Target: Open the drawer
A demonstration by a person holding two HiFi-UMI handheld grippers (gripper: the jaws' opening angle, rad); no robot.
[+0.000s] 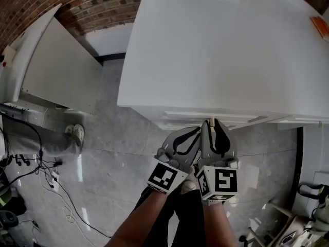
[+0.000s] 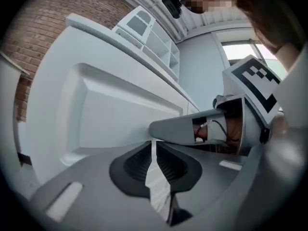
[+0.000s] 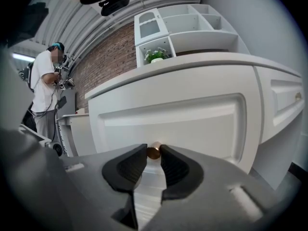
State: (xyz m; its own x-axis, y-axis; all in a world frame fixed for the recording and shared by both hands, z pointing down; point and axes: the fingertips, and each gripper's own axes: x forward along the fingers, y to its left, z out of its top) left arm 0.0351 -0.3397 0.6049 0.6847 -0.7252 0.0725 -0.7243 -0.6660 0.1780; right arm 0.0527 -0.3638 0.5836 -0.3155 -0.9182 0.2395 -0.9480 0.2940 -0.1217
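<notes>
1. Head view: the drawer (image 1: pixel 216 118) looked closed, just under the top of the white cabinet (image 1: pixel 216 50). Your right gripper (image 1: pixel 212 123) met the middle of its front, and your left gripper (image 1: pixel 195 133) lay just beside it.
2. Left gripper view: your left claw was pressed together on nothing, with the panelled front just ahead.
3. Right gripper view: your right claw was clamped on the small copper knob (image 3: pixel 154 150), a pad on each side. That smooth, round knob looked slippery, so you needed to hold it behind its head. The rigid drawer would probably slide best with a straight, level pull
</notes>
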